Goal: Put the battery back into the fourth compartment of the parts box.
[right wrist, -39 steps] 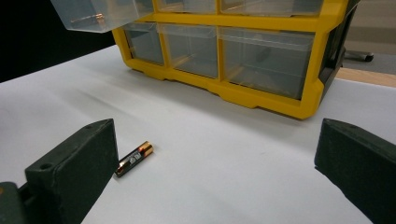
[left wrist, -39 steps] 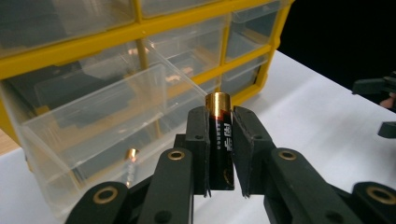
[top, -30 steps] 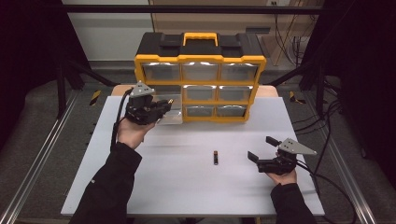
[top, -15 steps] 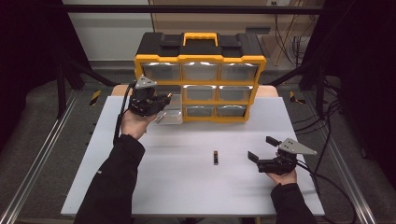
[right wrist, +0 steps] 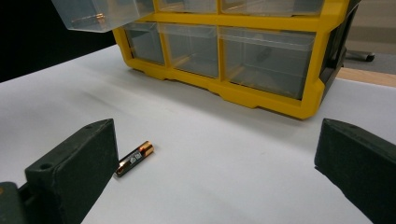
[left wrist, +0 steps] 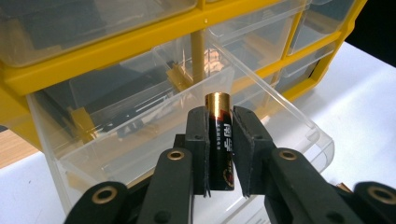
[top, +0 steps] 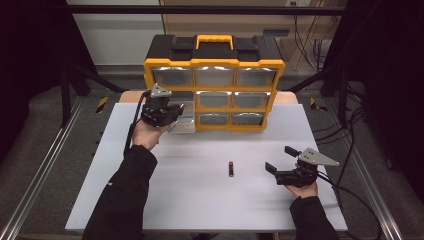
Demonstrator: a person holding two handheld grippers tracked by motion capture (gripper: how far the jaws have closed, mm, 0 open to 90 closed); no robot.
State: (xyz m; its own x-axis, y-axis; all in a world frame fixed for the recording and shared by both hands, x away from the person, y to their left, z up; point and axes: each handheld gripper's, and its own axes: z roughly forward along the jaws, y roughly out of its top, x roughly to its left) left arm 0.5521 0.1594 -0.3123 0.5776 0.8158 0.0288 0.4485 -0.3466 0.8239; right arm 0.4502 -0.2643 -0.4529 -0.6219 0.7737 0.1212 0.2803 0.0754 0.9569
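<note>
Between the left claw (left wrist: 219, 154), the battery (left wrist: 219, 140) stands upright, gold end up.

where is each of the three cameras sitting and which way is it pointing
High view: fixed above the person's side, looking forward and down on the white table and yellow drawer organiser; both forearms, left gripper, right gripper.
Left gripper view: rides the left gripper, looking along jaws shut on a battery over the pulled-out clear drawer.
Right gripper view: rides the right gripper, low over the table, facing the organiser between open jaws.
Shared: high and right gripper views both show the loose battery.
</note>
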